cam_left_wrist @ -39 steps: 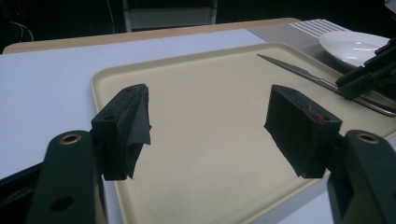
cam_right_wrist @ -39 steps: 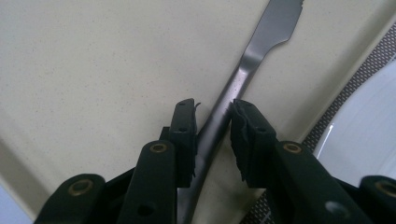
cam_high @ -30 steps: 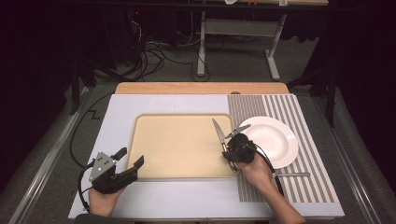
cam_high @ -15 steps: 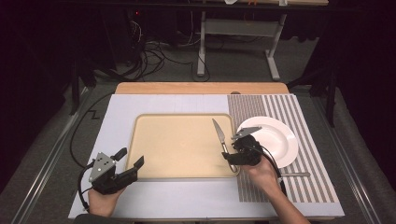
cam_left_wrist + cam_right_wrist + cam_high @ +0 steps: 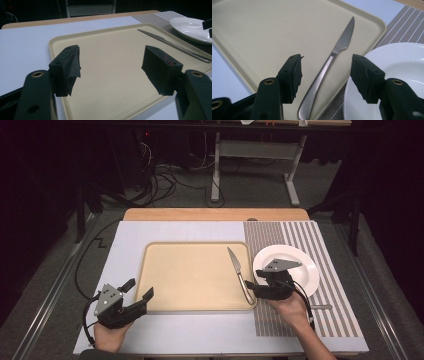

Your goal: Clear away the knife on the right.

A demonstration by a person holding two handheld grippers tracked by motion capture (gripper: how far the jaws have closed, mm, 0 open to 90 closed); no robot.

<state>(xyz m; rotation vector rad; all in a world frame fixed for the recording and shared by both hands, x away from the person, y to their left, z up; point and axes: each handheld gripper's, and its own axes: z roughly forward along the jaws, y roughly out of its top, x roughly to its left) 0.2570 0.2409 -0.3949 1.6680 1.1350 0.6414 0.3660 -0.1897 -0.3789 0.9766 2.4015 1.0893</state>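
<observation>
A steel table knife (image 5: pixel 239 274) lies along the right side of a beige tray (image 5: pixel 190 275), blade toward the far side, handle end resting on the tray's rim. My right gripper (image 5: pixel 253 289) sits by the handle end with its jaws open; in the right gripper view the gripper (image 5: pixel 326 67) straddles the knife handle (image 5: pixel 322 77) without touching it. A white plate (image 5: pixel 302 265) is just right of the knife. My left gripper (image 5: pixel 138 289) rests open at the tray's near left corner, nothing between its jaws (image 5: pixel 110 67).
A striped placemat (image 5: pixel 335 320) lies under the plate, with a silver utensil (image 5: pixel 320 307) on it beside the right hand. A white sheet (image 5: pixel 130 237) covers the table, and a wooden edge (image 5: pixel 215 214) runs along the far side. Beyond it, table legs and cables.
My right gripper has drawn back a little toward the near side and to the right, from beside the knife's middle to its handle end. Knife and left gripper have not moved.
</observation>
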